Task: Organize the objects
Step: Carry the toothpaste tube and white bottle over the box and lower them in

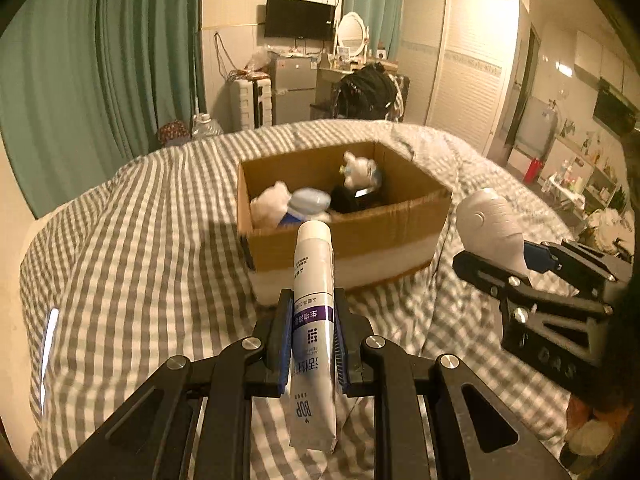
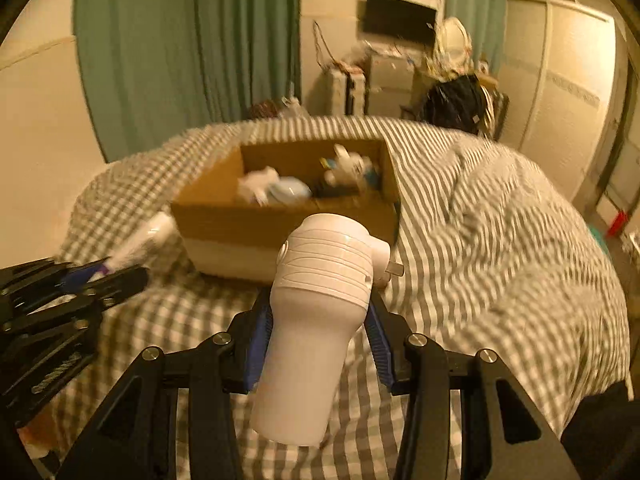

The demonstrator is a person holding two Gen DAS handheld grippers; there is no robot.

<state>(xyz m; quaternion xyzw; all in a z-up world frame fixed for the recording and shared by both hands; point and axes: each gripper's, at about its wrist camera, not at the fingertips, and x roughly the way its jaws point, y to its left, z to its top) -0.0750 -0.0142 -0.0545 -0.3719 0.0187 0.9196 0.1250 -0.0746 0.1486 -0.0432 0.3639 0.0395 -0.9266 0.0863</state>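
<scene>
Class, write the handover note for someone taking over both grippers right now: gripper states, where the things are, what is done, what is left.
Left gripper: shut on the toothpaste tube, cap pointing toward the box.
Right gripper: shut on the white hair dryer, held by its handle.
Cardboard box sits open on the checked bed cover, just ahead of both.
Done: several items already lie in the box; both remaining things are held off the bed.
Left: place tube and dryer in the box.

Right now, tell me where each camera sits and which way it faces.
Left wrist: on the left gripper, tilted down across the bed at the cardboard box; its jaws clamp a toothpaste tube.
Right wrist: on the right gripper, same heading; its jaws clamp a white hair dryer.
Shared: the box, and each view shows the other gripper.
</scene>
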